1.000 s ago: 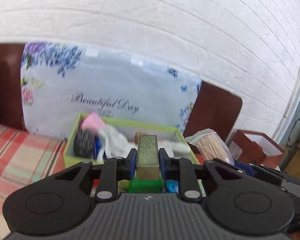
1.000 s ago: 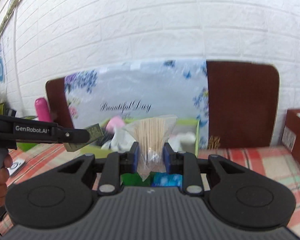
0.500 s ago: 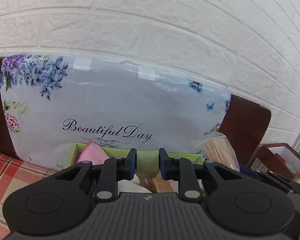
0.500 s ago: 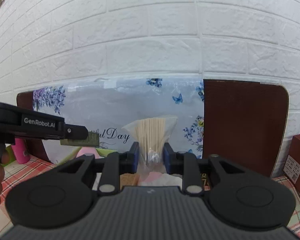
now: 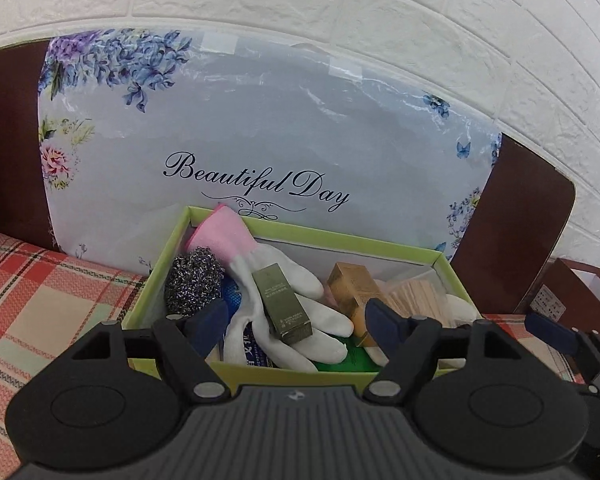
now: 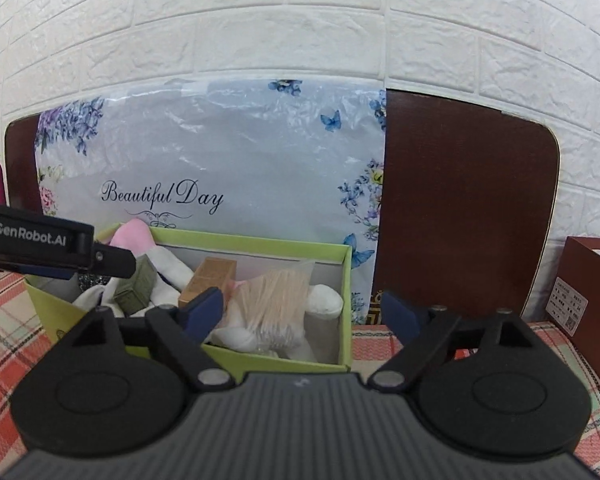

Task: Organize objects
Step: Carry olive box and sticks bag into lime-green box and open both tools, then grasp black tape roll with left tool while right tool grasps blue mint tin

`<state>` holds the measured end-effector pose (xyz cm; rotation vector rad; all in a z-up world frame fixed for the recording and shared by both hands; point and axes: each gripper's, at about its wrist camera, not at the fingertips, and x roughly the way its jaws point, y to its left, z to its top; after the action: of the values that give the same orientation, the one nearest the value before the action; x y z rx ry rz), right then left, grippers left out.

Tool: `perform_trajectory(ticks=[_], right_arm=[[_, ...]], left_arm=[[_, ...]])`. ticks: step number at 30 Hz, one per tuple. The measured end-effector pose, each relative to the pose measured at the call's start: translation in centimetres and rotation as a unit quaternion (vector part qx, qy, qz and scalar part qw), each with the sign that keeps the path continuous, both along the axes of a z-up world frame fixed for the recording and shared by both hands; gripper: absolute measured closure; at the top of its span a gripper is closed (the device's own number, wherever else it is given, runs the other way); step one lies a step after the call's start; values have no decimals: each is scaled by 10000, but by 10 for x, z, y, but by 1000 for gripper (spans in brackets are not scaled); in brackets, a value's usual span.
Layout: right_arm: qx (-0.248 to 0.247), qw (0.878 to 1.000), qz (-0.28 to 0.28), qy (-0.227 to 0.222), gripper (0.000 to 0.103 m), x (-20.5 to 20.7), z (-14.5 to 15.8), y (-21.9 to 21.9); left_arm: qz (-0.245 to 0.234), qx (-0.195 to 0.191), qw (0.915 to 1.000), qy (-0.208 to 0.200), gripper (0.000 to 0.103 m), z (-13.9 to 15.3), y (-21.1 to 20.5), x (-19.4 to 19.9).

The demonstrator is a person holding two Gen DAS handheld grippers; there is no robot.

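Olive box (image 5: 282, 304) lies on the glove, free between parted left fingers (image 5: 208, 318), just opened.

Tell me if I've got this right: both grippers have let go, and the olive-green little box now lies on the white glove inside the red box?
Not quite: the box holding them is light green, not red, as the left wrist view shows. The olive-green little box does lie on the white glove there, and both the left gripper and right gripper stand open.

A white brick-pattern wall (image 6: 300, 20) rises behind the bench (image 5: 40, 300), which wears a red plaid cloth. A dark brown board (image 6: 468, 208) leans against the wall at the bench's back edge. Light is even.
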<state>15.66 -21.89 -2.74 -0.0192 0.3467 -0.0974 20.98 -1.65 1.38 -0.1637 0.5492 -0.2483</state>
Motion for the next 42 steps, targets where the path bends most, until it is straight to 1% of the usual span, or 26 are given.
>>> perform_trajectory(ticks=[3,6,9,14,17,20,22,23,24,27,29,31,32,34,36,38,40,42], right_arm=[[89,9999,-24,-104,9,-16,10,-1],[206,9997,-37,-128,7,-36,11,-2],[283,9996,-40,50,7,-54,1,2],[434,9971,32,618,8,-68,-33,14],[396,9958,117,821,15,-63,-46,24],[169,9960,147,863,19,-49,-49,33],[26,9962,106,866,24,-38,-53,36],[-14,9961,79,874,37,-34,-55,36],[-54,9957,46,919,46,-31,-57,35],[57,9951,7,984,47,-40,-56,27],[40,9942,29,1071,47,-52,-54,24],[81,9937,36,1113,47,-66,-54,21],[127,9935,31,1132,47,-73,-55,19],[172,9936,8,1117,47,-85,-55,17],[245,9933,-15,1127,47,-91,-55,16],[294,9931,-25,1138,47,-93,-55,16],[244,9931,-24,1146,47,-93,-55,17],[205,9930,-15,1161,47,-92,-55,19]], left_arm=[[130,-2,9999,-77,21,4,3,-19],[253,-72,9996,-43,20,-3,12,-42],[318,-52,9993,195,20,-20,18,-59],[309,-153,9963,787,20,-54,22,-78],[333,-101,9952,918,20,-64,23,-82],[356,-115,9957,842,20,-62,25,-85],[364,-130,9961,787,20,-60,24,-83],[356,-120,9962,786,20,-60,22,-80],[344,-103,9962,788,20,-60,20,-76],[292,-34,9968,749,20,-61,8,-62],[188,-20,9974,688,20,-64,-1,-50],[118,44,9974,708,23,-67,-8,-38],[95,39,9972,735,26,-70,-11,-33],[42,12,9964,846,34,-76,-13,-23],[33,-45,9950,1000,50,-81,-12,-13],[38,-56,9952,978,55,-82,-11,-8],[-54,-27,9950,997,63,-82,-9,-8],[-127,-23,9952,973,64,-82,-5,-10]])
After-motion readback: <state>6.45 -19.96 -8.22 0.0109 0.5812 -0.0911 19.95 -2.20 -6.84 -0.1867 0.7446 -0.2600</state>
